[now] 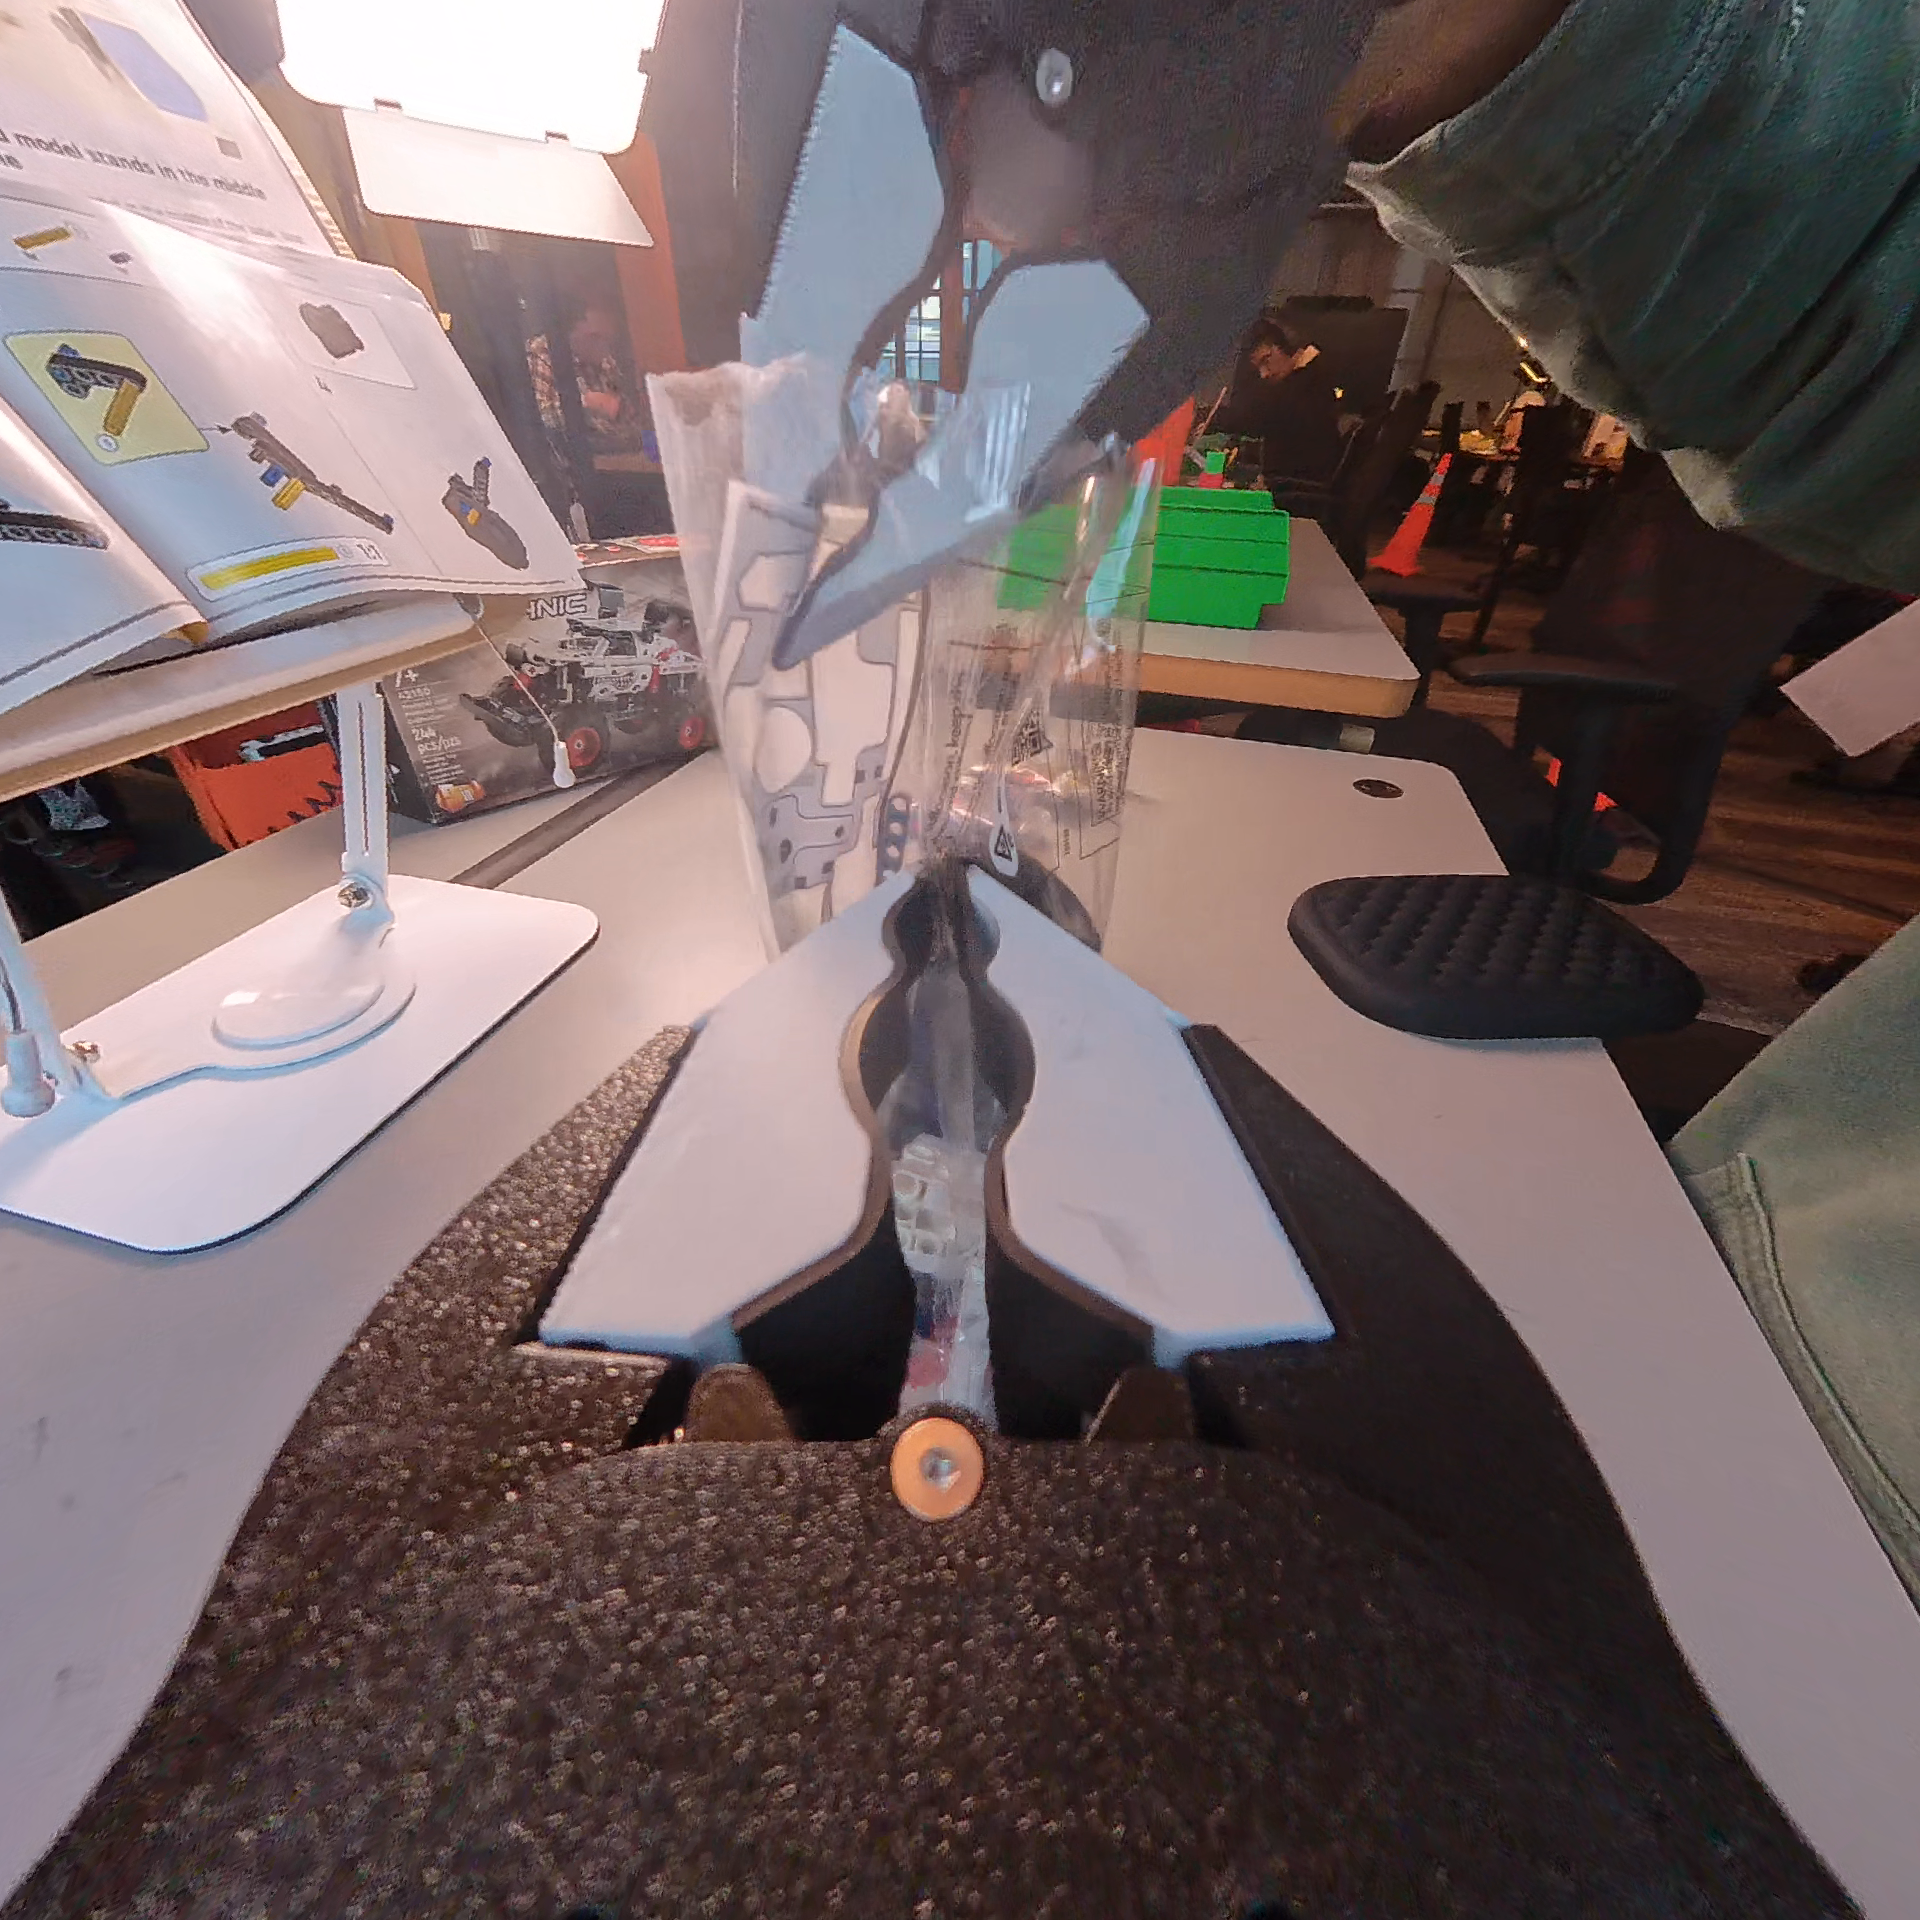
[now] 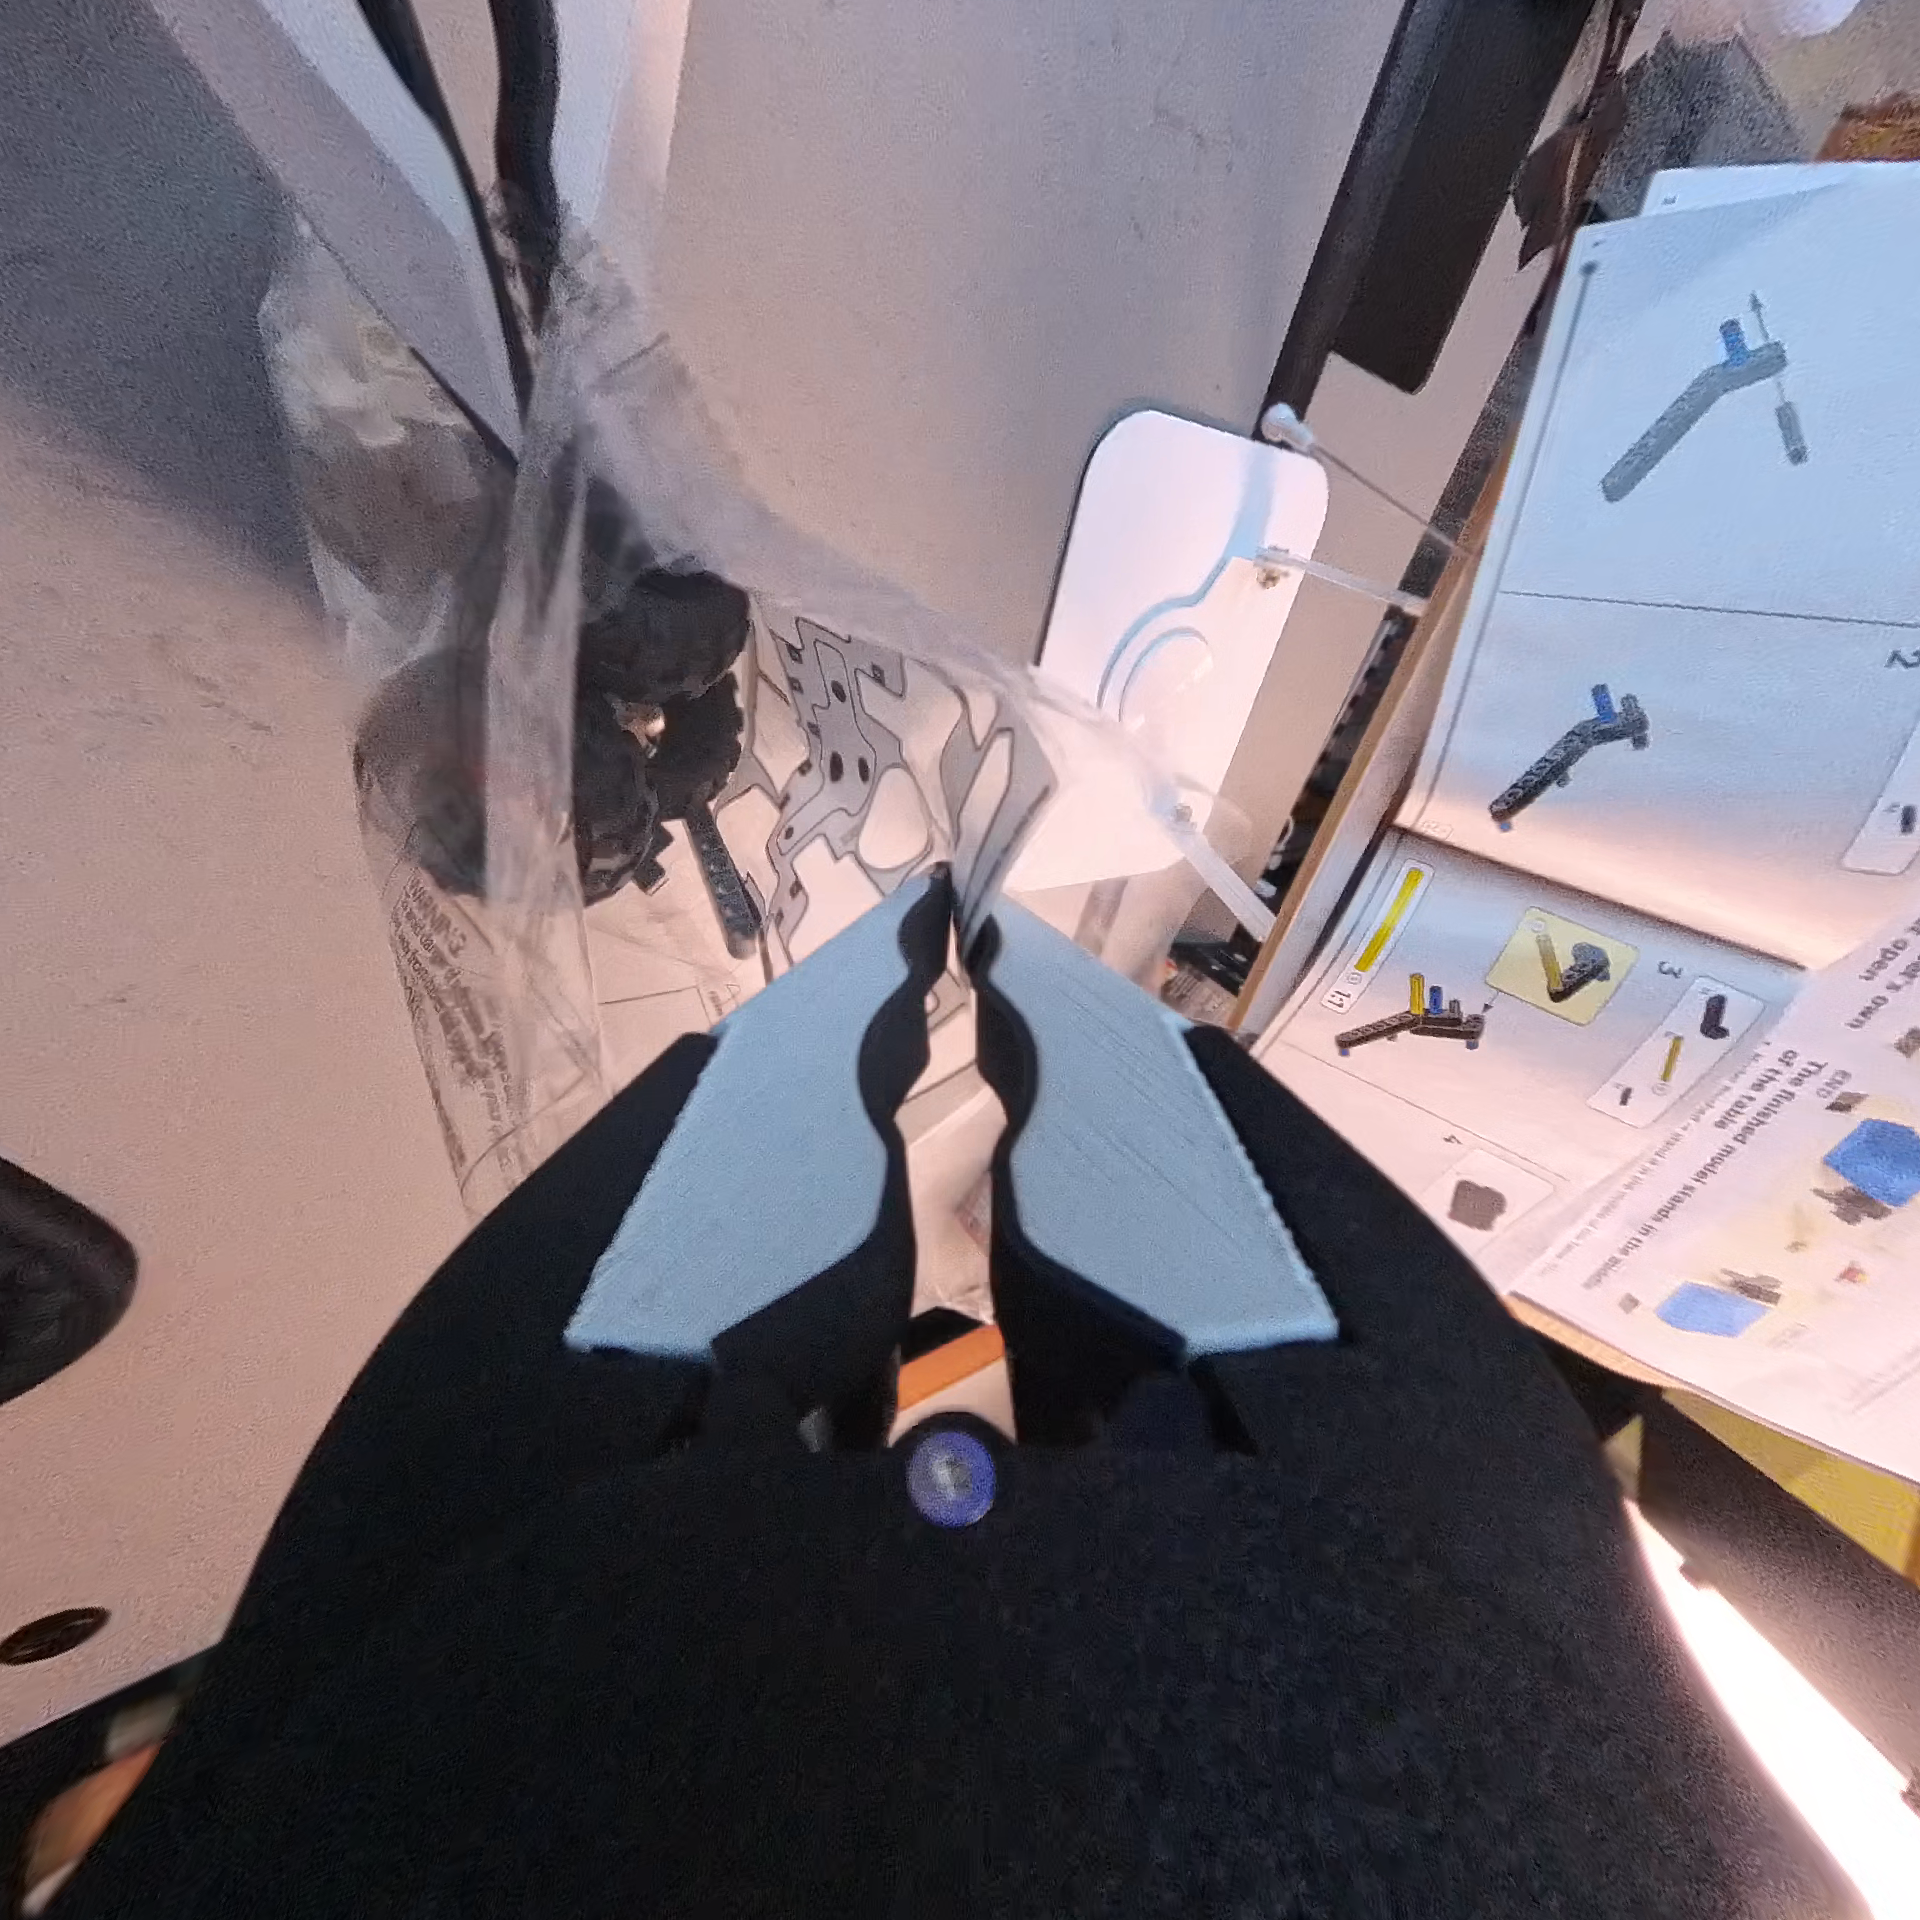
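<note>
The left gripper (image 1: 940,894) is clamped on the lower end of a clear plastic bag (image 1: 935,665), which stands up from its closed jaws above the grey table (image 1: 1351,935). The right gripper (image 2: 951,883) comes down from above and pinches the bag's top edge, jaws nearly together. Inside the bag are a sticker sheet (image 2: 862,769) and black parts (image 2: 655,727); an open instruction booklet (image 1: 260,447) rests on a white stand (image 1: 312,1039) beside it.

White book stand (image 1: 312,997) holding an instruction booklet (image 1: 260,457), green bins (image 1: 1205,561) behind.
</note>
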### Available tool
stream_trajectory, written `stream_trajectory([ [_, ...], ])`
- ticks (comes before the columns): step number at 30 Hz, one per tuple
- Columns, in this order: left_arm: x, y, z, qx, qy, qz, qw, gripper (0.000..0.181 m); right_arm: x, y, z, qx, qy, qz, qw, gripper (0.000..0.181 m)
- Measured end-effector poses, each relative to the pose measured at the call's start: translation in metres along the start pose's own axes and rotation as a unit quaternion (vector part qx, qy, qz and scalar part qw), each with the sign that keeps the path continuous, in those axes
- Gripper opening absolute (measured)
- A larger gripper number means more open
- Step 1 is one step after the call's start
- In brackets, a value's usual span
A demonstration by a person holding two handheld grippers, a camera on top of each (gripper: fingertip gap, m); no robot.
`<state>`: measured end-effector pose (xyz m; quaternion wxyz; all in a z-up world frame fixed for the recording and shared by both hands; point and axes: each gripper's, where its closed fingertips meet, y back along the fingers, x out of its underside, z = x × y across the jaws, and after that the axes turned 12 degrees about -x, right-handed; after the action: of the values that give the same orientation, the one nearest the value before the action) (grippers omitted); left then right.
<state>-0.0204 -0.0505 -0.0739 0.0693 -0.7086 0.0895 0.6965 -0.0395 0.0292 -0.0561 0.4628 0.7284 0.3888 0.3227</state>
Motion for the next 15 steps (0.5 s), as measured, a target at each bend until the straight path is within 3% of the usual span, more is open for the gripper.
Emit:
stream_trajectory([
  [6,-0.004,0.009,0.0,0.008,-0.013,-0.014,1.0,0.002,-0.023,-0.01,0.023,-0.037,0.106,-0.006,0.994,0.0],
  [8,-0.005,0.015,-0.004,0.023,-0.021,-0.017,0.999,0.0,-0.026,-0.004,0.02,-0.044,0.099,-0.022,0.994,0.0],
  [13,-0.004,0.018,-0.01,0.038,-0.034,-0.012,0.999,0.0,-0.018,-0.024,0.023,-0.044,0.142,0.035,0.988,0.0],
  [15,-0.004,0.02,-0.012,0.045,-0.031,-0.012,0.998,0.001,-0.029,-0.015,0.019,-0.038,0.119,-0.006,0.992,0.003],
])
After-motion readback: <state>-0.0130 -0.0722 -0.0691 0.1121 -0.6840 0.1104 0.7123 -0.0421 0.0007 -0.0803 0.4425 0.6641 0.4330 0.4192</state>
